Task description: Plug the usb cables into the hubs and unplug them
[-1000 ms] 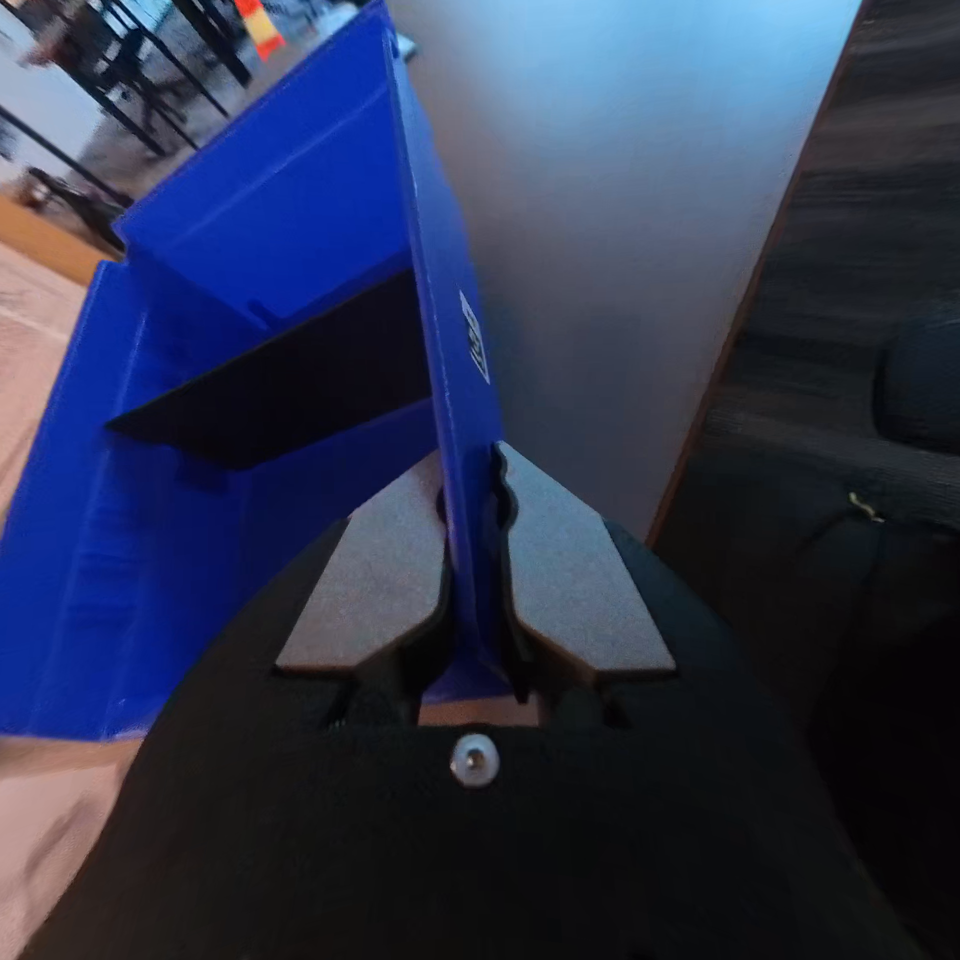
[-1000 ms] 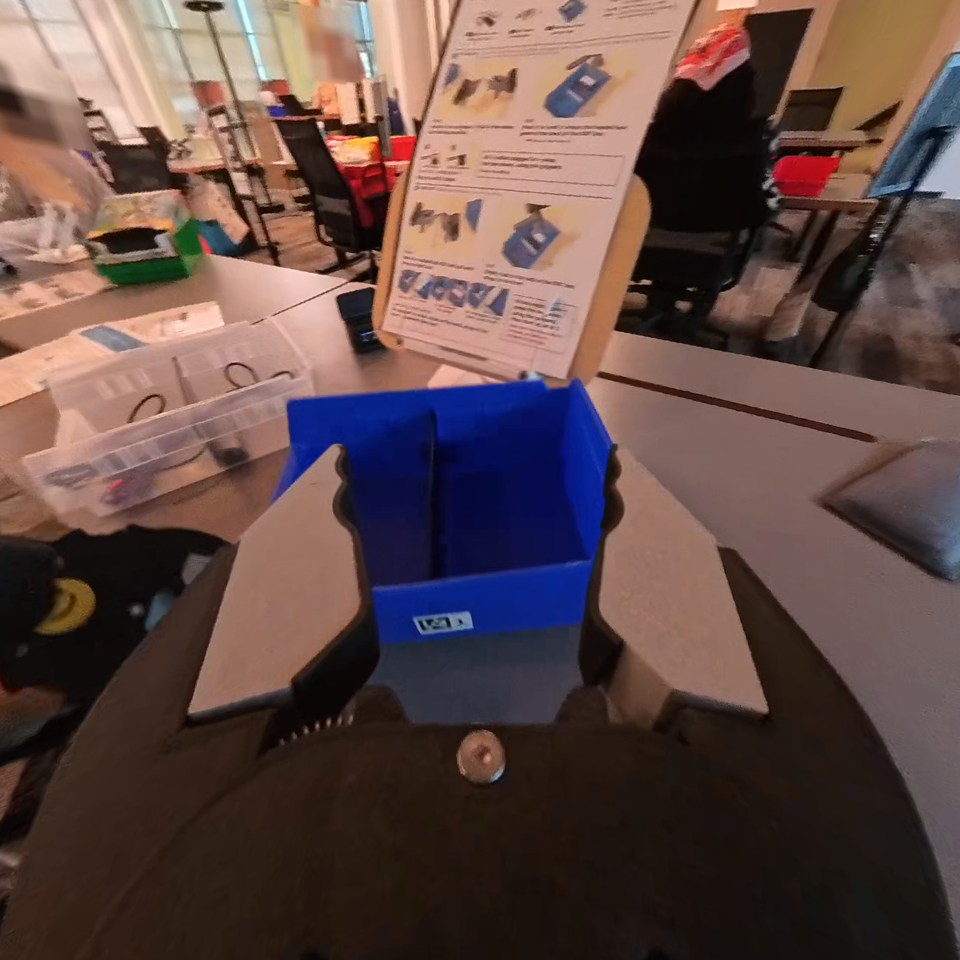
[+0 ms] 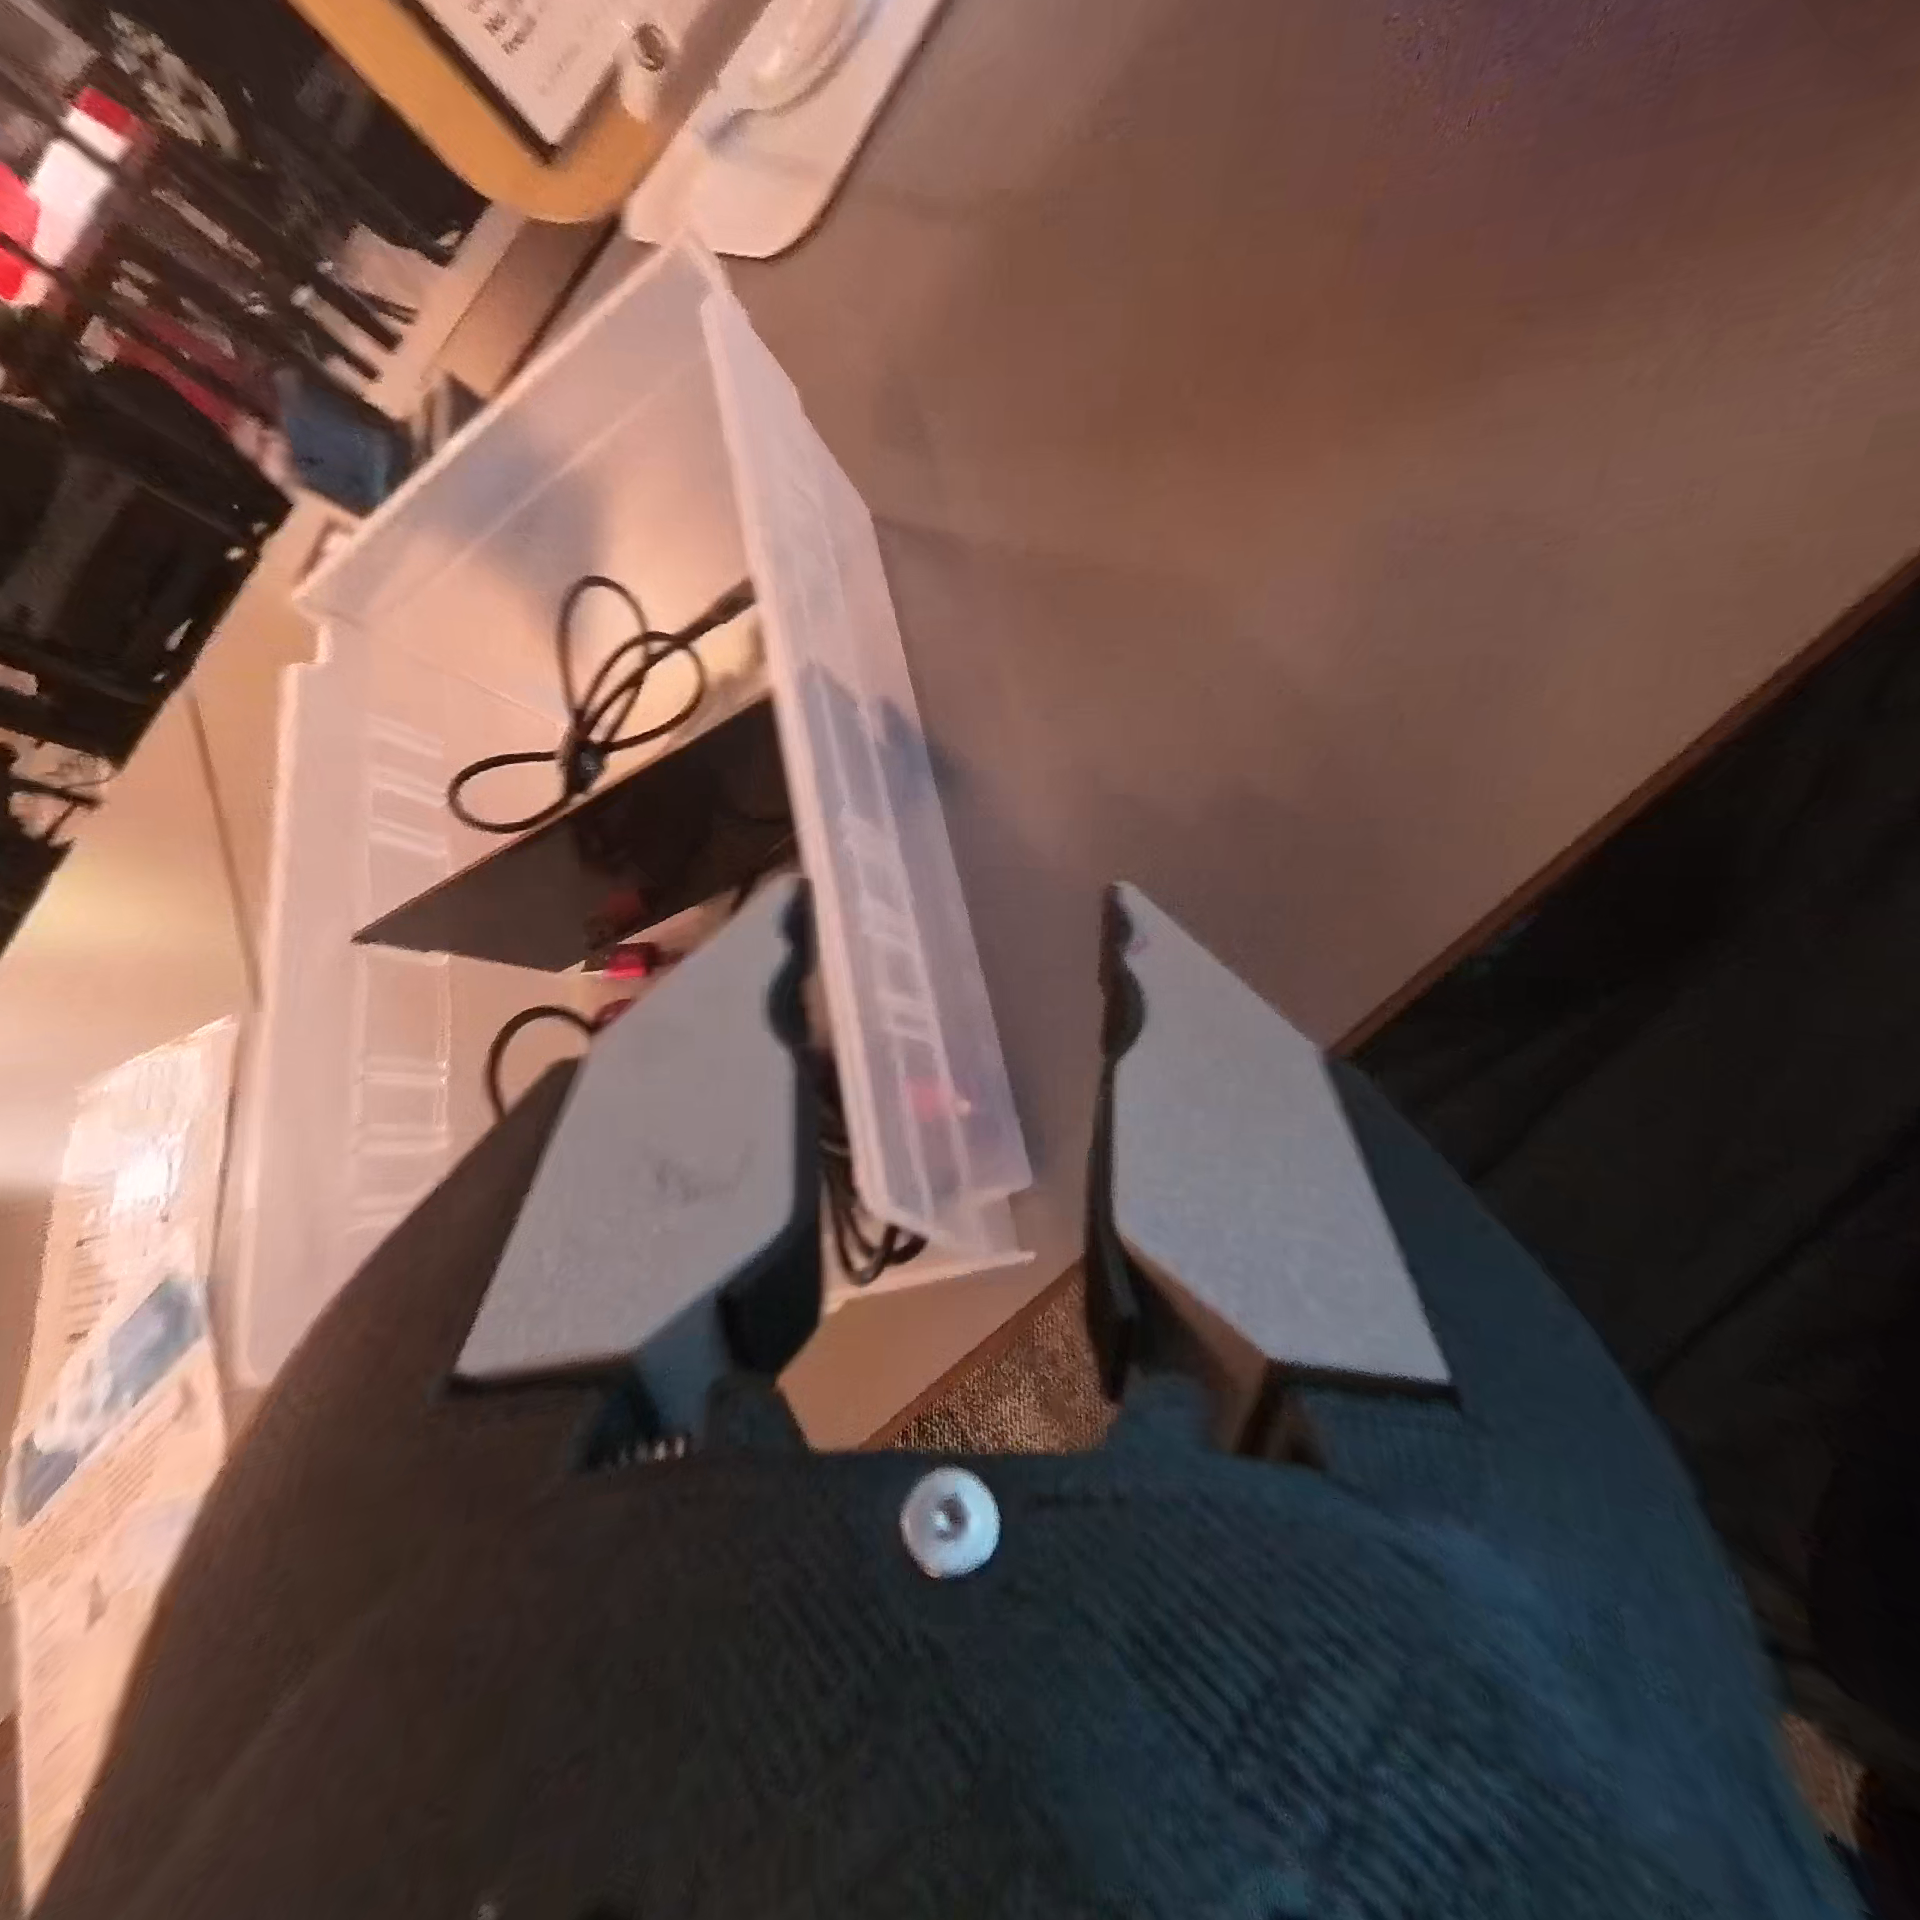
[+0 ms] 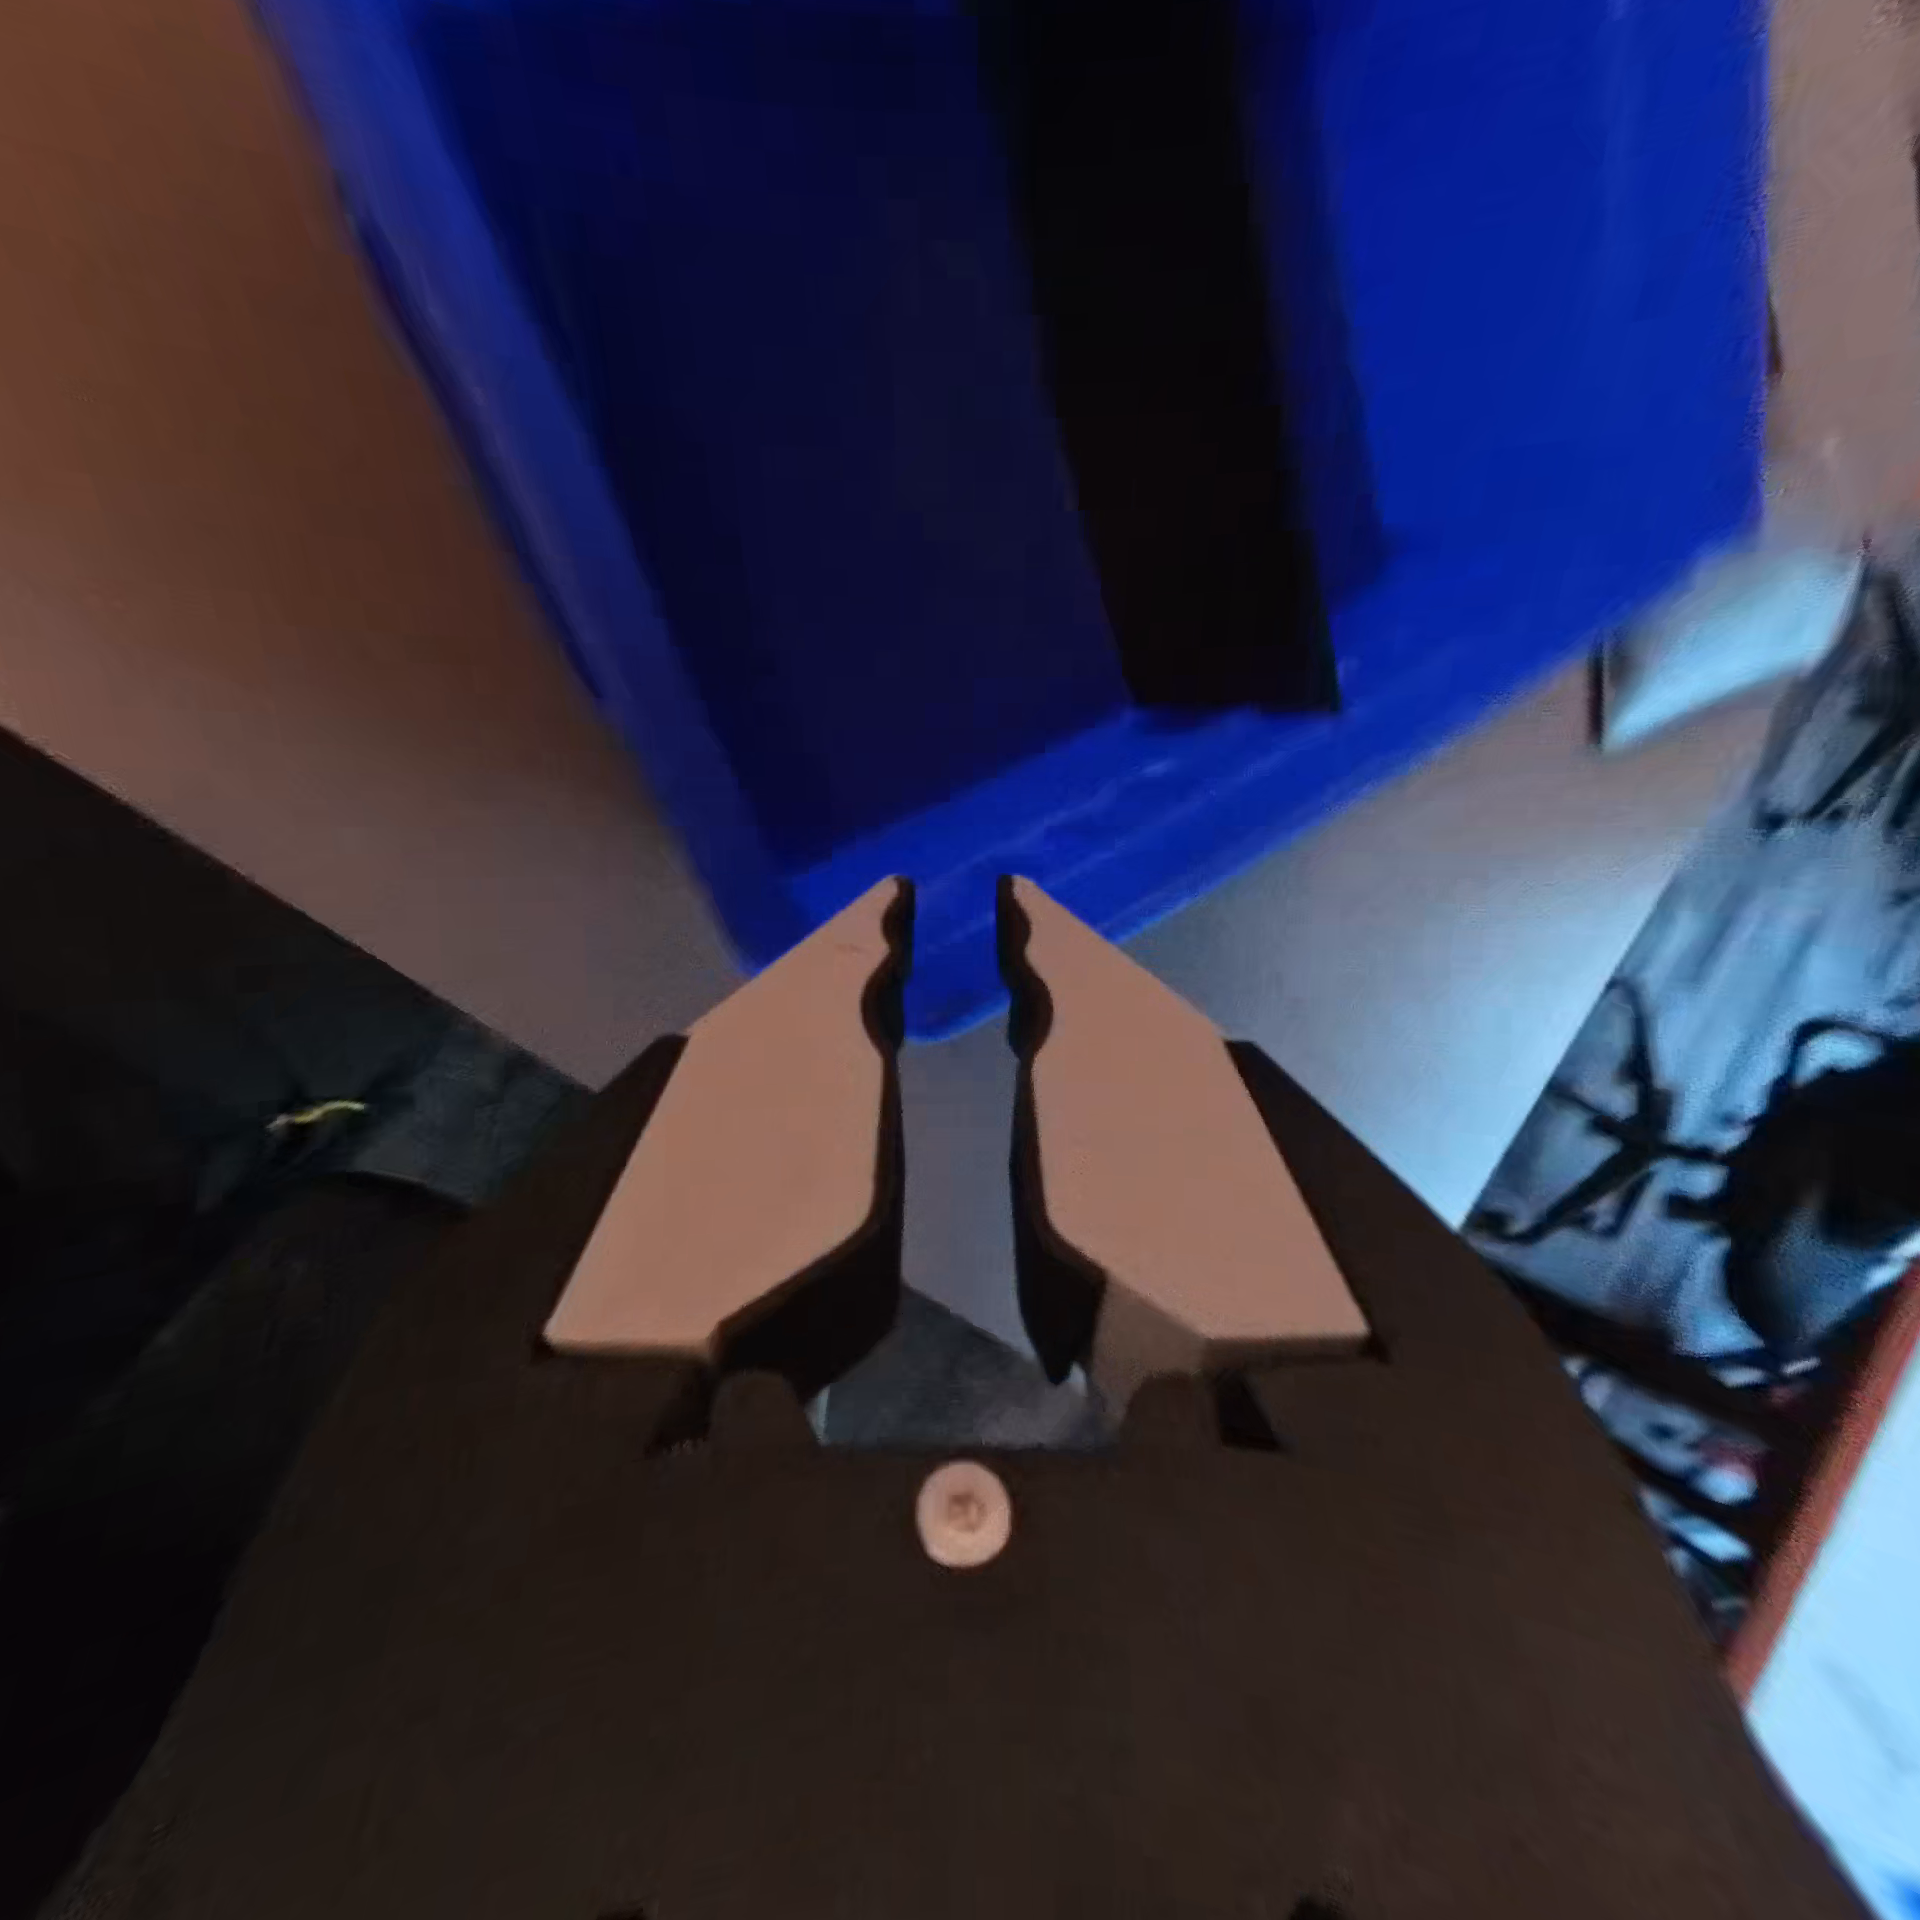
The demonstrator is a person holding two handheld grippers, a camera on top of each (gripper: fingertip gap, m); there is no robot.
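My left tongs (image 3: 951, 1039) gape wide astride clear bin (image 3: 894, 935) wall; right tongs (image 4: 954, 935) narrow, gripping nothing, at blue bin (image 4: 1143, 821). Grey surface (image 3: 1351, 520).

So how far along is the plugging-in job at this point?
Barely begun. Nothing looks plugged: coiled black cables lie loose in the clear bin. In hand: the left gripper, open, straddles that bin's wall; the right gripper, nearly closed, holds nothing at the blue bin's rim. All plugging and unplugging remains; no hub is clearly visible.
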